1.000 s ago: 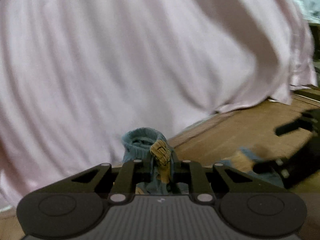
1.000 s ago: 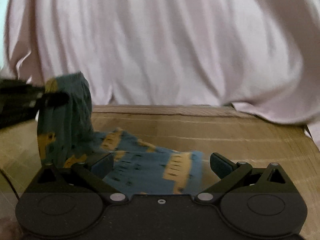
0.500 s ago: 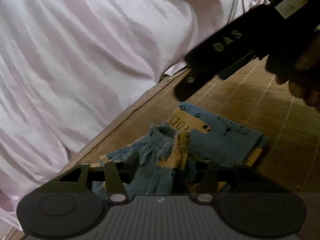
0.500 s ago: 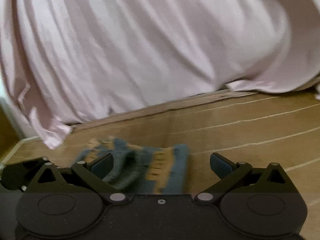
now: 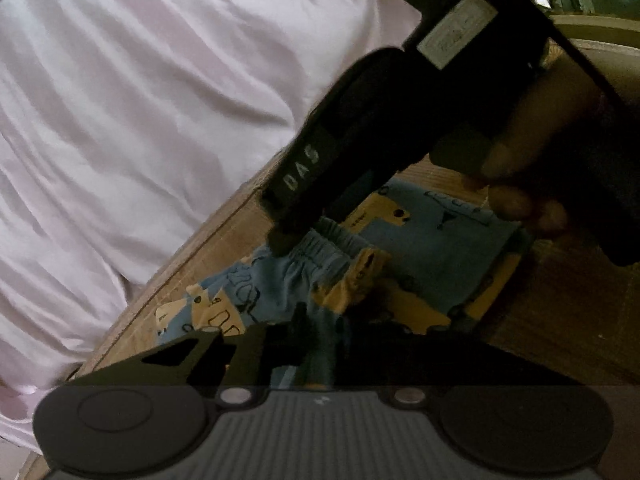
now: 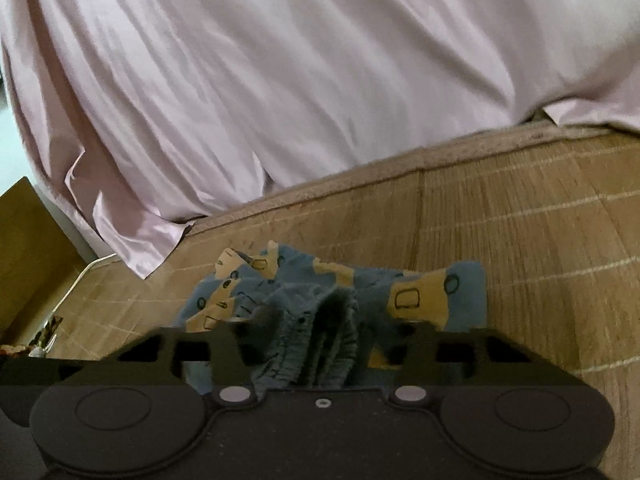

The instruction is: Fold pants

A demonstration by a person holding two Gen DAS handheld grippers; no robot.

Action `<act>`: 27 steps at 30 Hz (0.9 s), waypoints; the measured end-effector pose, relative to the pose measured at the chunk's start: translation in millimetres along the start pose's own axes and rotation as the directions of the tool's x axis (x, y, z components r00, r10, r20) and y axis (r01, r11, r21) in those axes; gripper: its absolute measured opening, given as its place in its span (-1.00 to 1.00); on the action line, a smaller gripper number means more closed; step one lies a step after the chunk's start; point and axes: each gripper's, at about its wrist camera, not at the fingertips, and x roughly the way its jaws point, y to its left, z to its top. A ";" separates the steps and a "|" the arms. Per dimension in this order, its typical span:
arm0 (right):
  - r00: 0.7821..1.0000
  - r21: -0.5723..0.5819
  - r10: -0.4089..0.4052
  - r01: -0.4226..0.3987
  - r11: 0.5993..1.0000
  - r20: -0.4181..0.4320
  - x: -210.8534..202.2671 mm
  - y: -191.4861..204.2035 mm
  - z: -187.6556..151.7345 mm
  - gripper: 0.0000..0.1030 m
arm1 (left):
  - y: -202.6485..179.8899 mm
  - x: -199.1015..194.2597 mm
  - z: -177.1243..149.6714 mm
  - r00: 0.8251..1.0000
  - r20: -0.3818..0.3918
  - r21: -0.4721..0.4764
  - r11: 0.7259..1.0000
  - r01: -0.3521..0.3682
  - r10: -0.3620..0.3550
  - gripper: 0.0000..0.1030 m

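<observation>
My right claw (image 6: 320,336) pinches the blue pants (image 6: 340,292) at the waistband; my left claw (image 5: 320,320) grips them too (fabric bunched between).

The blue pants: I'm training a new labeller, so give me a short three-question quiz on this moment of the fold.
1. True or false: the right gripper is open and clear of the pants.
2. What is the surface under the pants? A: a tan woven mat. B: a glass tabletop. C: white tiles.
3. Fill in: the draped cloth behind the pants is pale ____.

Key: 1 false, it is closed on the bunched waistband. 2 A. 3 pink.
</observation>
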 end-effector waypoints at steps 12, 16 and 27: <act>0.986 -0.078 -0.014 0.027 0.997 0.166 -59.9 20.0 19.3 -0.71 | 13.6 -46.2 24.9 0.982 0.185 -0.116 0.991 0.068 -0.045 -0.85; 0.989 -0.075 -0.109 0.117 0.990 0.097 -65.7 2.8 10.1 -0.71 | -5.8 -33.0 27.3 0.981 0.158 -0.069 0.989 0.128 -0.116 -0.85; 0.982 -0.080 -0.186 0.187 0.979 0.015 -57.7 -16.9 0.0 -0.76 | -13.5 -10.9 14.6 0.972 0.113 -0.098 0.971 0.217 -0.205 -0.67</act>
